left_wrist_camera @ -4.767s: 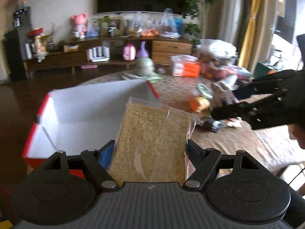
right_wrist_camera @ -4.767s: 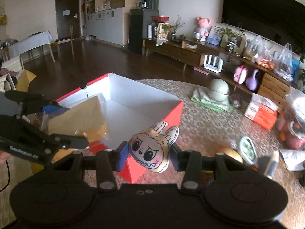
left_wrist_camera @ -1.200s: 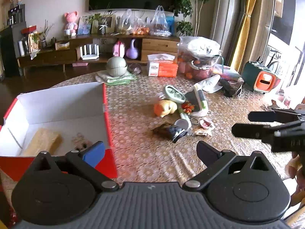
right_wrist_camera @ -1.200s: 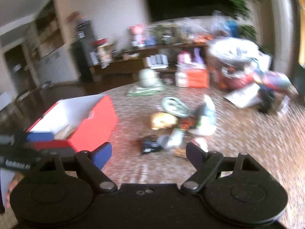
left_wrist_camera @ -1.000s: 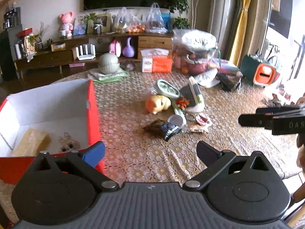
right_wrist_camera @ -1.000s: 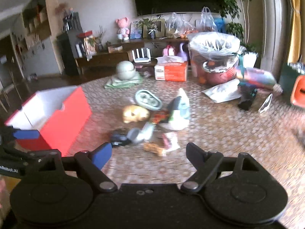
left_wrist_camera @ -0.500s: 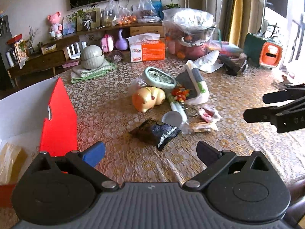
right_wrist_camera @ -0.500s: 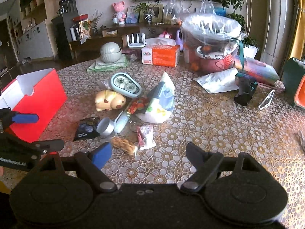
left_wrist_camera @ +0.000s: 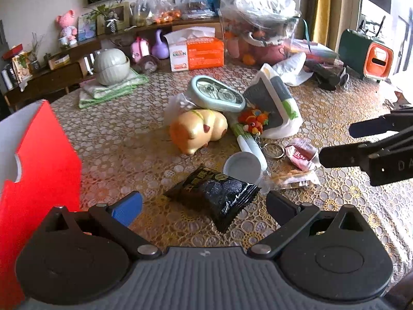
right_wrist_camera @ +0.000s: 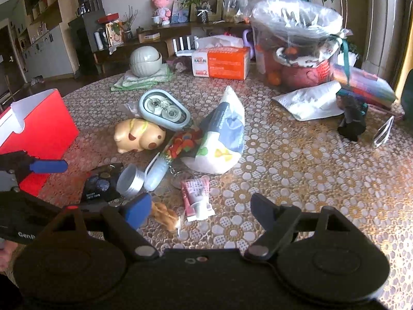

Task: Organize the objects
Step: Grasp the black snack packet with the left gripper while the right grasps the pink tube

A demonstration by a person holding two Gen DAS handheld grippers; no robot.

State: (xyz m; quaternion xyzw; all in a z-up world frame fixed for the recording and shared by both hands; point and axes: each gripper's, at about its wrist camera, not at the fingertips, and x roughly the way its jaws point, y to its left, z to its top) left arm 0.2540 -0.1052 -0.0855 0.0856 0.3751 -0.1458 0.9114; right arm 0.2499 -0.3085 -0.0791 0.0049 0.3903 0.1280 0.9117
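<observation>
My left gripper is open and empty, low over a black snack packet that lies between its fingers. My right gripper is open and empty, just above a pink sachet and a small biscuit packet. A red box stands at the left; it also shows in the right wrist view. A yellow pig toy, a silver cup, a white tube and a teal case lie in a heap at mid-table.
A white pouch, an orange tissue box, a bagged basket, stacked bowls on a green cloth and a dark figurine stand farther back. The lace tablecloth covers the table.
Both grippers have let go of their items into the red box, swung right and come down close to the heap. The box has slid to the left edge of both views.
</observation>
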